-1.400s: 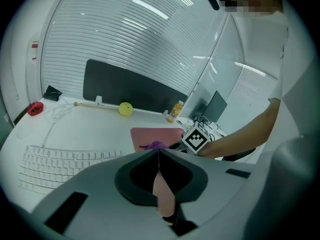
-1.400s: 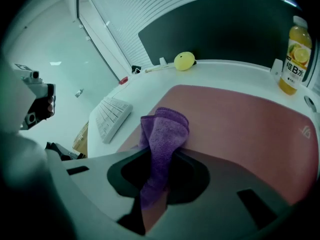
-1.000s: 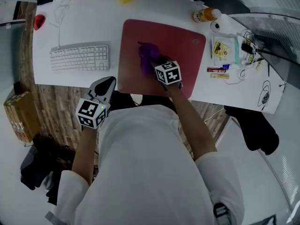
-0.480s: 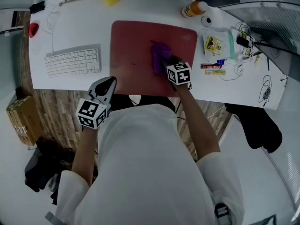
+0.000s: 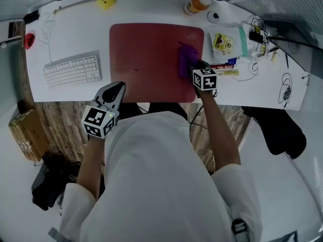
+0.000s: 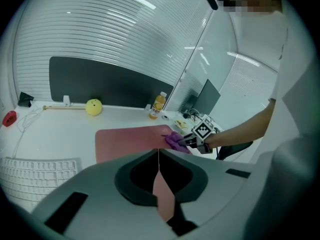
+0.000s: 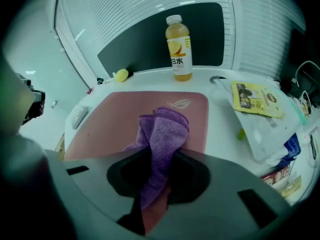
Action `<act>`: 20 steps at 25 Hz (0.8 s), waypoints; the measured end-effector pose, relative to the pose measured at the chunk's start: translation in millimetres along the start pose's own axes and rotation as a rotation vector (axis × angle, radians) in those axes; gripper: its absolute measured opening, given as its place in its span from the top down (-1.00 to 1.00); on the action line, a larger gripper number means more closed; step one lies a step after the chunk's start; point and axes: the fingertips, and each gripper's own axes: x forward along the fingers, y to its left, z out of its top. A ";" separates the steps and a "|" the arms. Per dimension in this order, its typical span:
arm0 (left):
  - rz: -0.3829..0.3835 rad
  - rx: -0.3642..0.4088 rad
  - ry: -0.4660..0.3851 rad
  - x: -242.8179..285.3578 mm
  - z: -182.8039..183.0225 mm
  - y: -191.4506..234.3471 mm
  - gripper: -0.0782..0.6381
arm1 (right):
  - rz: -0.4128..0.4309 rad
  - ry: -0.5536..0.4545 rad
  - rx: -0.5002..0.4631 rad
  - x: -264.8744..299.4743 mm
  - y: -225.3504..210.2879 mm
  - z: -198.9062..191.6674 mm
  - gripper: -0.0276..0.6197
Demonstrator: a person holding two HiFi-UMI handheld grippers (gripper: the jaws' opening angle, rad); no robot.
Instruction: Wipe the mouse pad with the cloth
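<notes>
White desk (image 5: 70, 34) in head view bears the pad (image 5: 146, 54), cloth (image 5: 185, 62) on its right part at the right gripper (image 5: 194, 68), left gripper (image 5: 115, 91) off its near-left corner; left gripper view: jaws together, empty; right gripper view: jaws clamped on the cloth

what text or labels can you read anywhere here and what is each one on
"B水": on the label of the orange drink bottle, as best it reads.
Mouse pad: only a pale emblem near its far edge, no letters.
Yellow packet: printing too small to read.
</notes>
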 end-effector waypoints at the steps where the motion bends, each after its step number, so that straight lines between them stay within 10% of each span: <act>1: -0.004 0.002 0.002 1.8 0.6 -0.9 0.72 | -0.010 0.001 0.007 -2.9 -6.6 -1.7 0.65; 20: -0.063 0.021 -0.007 14.5 17.9 6.9 0.72 | -0.256 -0.055 0.105 -57.9 -72.5 25.9 0.65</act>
